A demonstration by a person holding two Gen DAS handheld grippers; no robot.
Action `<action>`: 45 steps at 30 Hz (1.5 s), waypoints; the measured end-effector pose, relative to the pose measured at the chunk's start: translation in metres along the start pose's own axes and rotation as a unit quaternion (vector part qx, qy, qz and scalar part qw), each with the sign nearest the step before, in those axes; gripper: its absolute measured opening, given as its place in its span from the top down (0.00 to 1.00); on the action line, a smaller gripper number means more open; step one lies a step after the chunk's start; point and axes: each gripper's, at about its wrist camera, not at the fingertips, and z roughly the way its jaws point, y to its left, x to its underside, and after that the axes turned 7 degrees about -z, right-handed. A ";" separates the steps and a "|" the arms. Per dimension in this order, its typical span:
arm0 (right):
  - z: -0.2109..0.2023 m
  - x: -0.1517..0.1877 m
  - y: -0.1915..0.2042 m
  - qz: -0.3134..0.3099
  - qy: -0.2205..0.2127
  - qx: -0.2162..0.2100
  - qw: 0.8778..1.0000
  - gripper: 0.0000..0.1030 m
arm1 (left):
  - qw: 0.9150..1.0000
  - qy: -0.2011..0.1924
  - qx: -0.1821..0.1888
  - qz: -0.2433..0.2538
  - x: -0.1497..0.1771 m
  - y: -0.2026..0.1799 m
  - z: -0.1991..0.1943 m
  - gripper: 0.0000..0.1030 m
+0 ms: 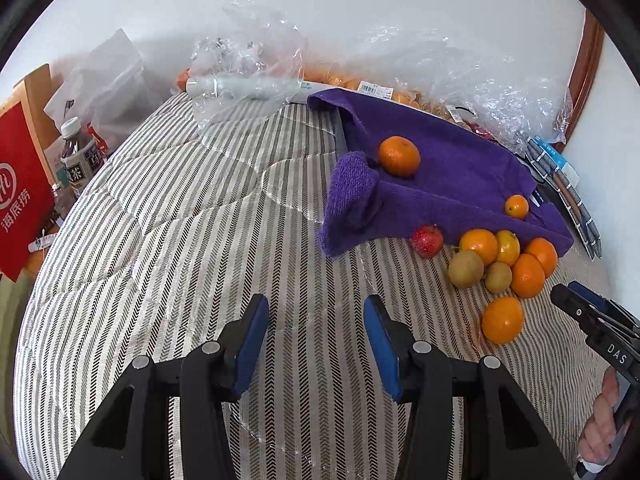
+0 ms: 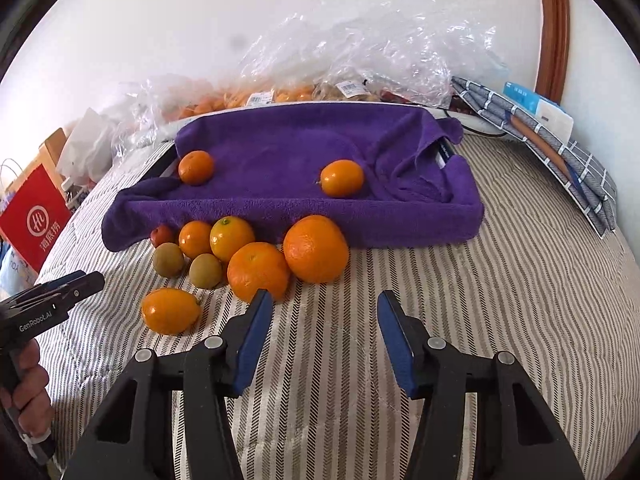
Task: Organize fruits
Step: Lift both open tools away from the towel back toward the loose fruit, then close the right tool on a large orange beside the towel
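Observation:
A tray draped in a purple towel lies on striped bedding. Two oranges rest on the towel. In front of it is a pile of fruit: a big orange, several smaller ones, two green-brown fruits and a small red fruit. One orange lies apart, nearer to me. My right gripper hovers open just in front of the pile, nothing between its fingers. My left gripper is open over bare bedding, left of the pile and the lone orange.
Crumpled plastic bags with more fruit line the wall behind the tray. A red paper bag and a bottle stand at the left edge. A checked cloth and a box lie at the right.

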 end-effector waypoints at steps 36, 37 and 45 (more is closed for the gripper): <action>0.021 -0.003 -0.001 -0.021 0.008 -0.003 1.000 0.87 | 0.999 0.004 0.050 -0.012 -0.002 0.007 0.002 0.40; 0.020 -0.002 -0.002 -0.020 0.008 -0.002 1.000 0.87 | 0.999 0.005 0.050 -0.011 -0.001 0.006 0.002 0.40; 0.021 -0.004 -0.011 -0.022 0.004 0.000 1.000 0.67 | 0.999 0.005 0.051 -0.010 -0.002 0.006 0.002 0.39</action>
